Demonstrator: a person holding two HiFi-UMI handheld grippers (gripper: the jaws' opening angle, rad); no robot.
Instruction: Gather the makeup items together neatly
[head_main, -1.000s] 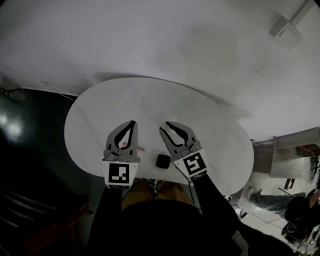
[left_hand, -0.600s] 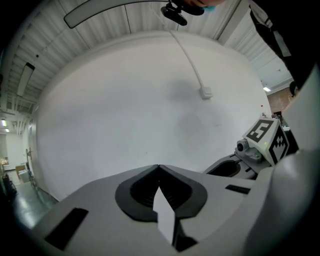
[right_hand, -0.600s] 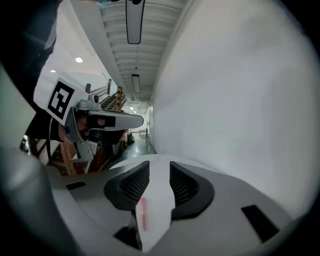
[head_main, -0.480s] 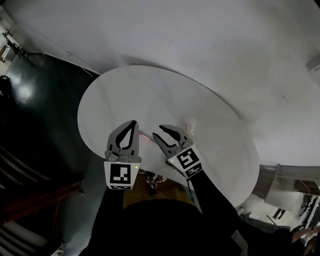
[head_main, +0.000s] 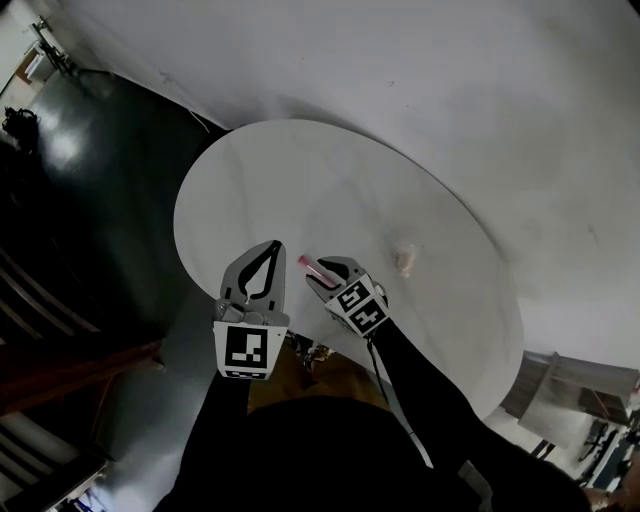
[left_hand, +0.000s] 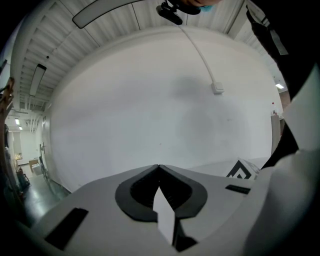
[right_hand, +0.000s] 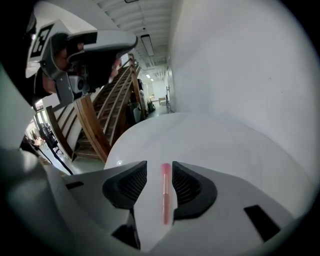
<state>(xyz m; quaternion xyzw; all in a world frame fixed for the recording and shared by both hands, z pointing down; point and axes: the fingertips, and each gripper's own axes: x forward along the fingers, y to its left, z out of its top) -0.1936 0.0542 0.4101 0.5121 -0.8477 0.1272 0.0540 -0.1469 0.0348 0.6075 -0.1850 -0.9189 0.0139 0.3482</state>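
Observation:
A slim pink lip gloss tube (head_main: 309, 266) (right_hand: 165, 192) lies on the white oval table (head_main: 350, 180), between the jaws of my right gripper (head_main: 320, 273) (right_hand: 159, 166). Those jaws are opening, and the pads stand on either side of the tube with a small gap, not pressing it. A small pale makeup item (head_main: 404, 260) rests on the table to the right of that gripper. My left gripper (head_main: 275, 246) (left_hand: 158, 166) is shut with nothing in it, beside the right one near the table's front edge; its own view shows only a white wall.
The table's front edge (head_main: 300, 345) runs just under both grippers. Dark floor (head_main: 90, 200) lies to the left, and a wooden staircase (right_hand: 100, 120) stands beyond the table's far rim in the right gripper view.
The right gripper has moved left and forward onto the pink tube, with its jaws spread wider. The head view has swung; the dark compact is out of sight and the pale item has appeared.

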